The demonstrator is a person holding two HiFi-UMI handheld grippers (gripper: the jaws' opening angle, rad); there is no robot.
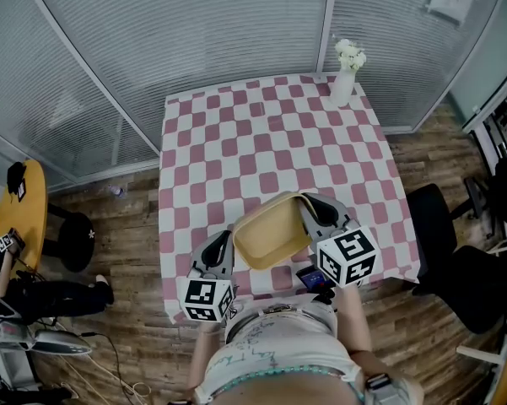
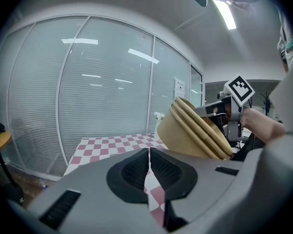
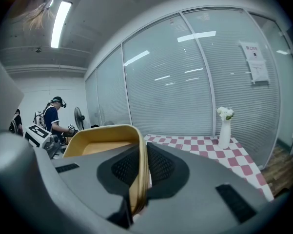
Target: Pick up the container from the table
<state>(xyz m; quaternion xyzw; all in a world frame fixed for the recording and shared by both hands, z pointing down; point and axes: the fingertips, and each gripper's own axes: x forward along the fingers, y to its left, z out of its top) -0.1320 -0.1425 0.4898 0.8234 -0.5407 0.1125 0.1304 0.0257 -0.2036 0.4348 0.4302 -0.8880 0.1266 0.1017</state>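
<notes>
A tan, shallow container (image 1: pixel 270 230) hangs tilted above the near edge of the checked table (image 1: pixel 270 133). My right gripper (image 1: pixel 314 216) is shut on its right rim; in the right gripper view the rim (image 3: pixel 139 172) runs pinched between the two black pads. In the left gripper view the container (image 2: pixel 195 130) shows as stacked tan rims, lifted to the right of my left gripper (image 2: pixel 149 167). My left gripper (image 1: pixel 219 250) sits just left of the container with its jaws closed together and nothing between them.
A white vase with flowers (image 1: pixel 346 74) stands at the table's far right corner. Glass walls with blinds (image 1: pixel 194 32) lie behind the table. A black chair (image 1: pixel 455 251) is to the right, a yellow round table (image 1: pixel 21 213) to the left. A person (image 3: pixel 53 116) stands far off.
</notes>
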